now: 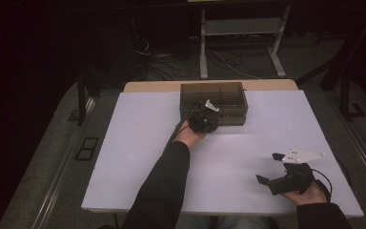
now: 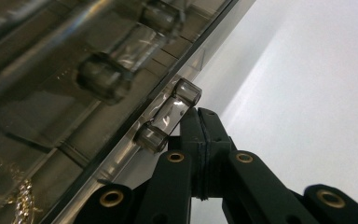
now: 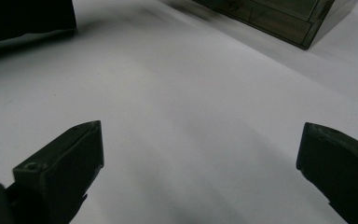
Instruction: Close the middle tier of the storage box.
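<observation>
A: Where's the box (image 1: 213,102) right now?

B: At the far edge of the white tabletop (image 1: 138,157), about in the middle. It's a smoky see-through box with compartments, and its long axis runs left to right along that far edge.

A: And the left gripper (image 1: 204,118)?

B: Right at the box's near wall. In the left gripper view its fingers (image 2: 200,140) are pressed together, tips up against a little clear latch (image 2: 168,122) that sticks out from the box's edge. I see nothing pinched between them; the latch sits just past the tips, a touch to their left.

A: So the latch runs which way?

B: Along the box's front edge, I'd say, so across the fingers, not in line with them. A nudge or lift there looks like the next thing.

A: The other hand?

B: The right gripper (image 1: 272,168) hangs well apart from the box, near the tabletop's near right corner, fingers spread wide over bare white. The left is far nearer.
</observation>
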